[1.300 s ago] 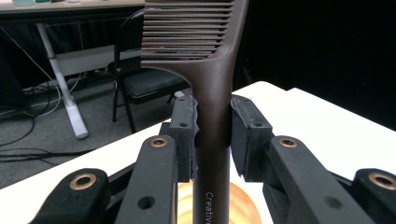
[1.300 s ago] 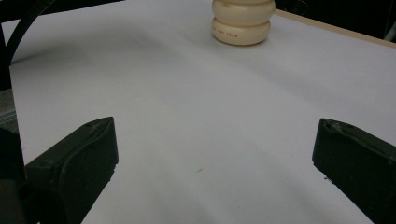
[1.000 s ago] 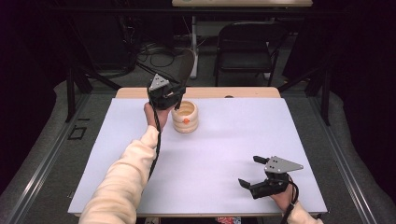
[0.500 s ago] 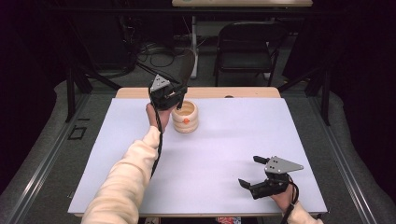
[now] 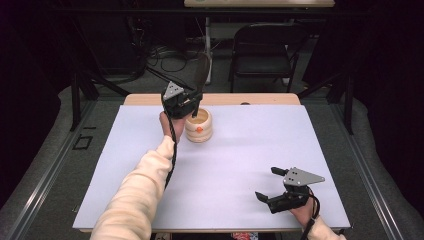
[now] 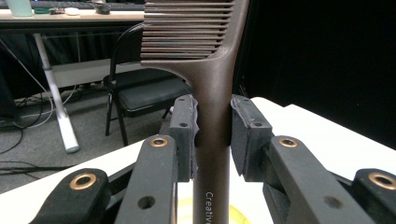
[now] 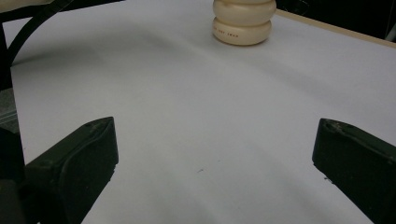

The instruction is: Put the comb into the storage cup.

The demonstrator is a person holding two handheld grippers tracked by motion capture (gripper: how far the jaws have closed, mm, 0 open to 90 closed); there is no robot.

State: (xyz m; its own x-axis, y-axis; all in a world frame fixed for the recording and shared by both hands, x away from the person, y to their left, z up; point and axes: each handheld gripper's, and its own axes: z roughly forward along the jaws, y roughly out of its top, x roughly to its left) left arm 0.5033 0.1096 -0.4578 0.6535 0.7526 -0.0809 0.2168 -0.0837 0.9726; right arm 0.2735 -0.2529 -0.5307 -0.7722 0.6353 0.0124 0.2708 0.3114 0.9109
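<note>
Clamping my left gripper (image 6: 212, 135) on the brown comb (image 6: 205, 56), I hold it upright by its handle above the cream holder (image 5: 198, 126), upper centre of the high view. My right gripper (image 5: 272, 186), jaws wide apart, rests lower right on the white table (image 5: 240, 165).

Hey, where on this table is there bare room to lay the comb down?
The white table is bare across its middle and right, between the cream holder and the right gripper, and along the left front beside the sleeve. It is crowded only at the back left, where the left gripper holds the comb over the holder.
</note>
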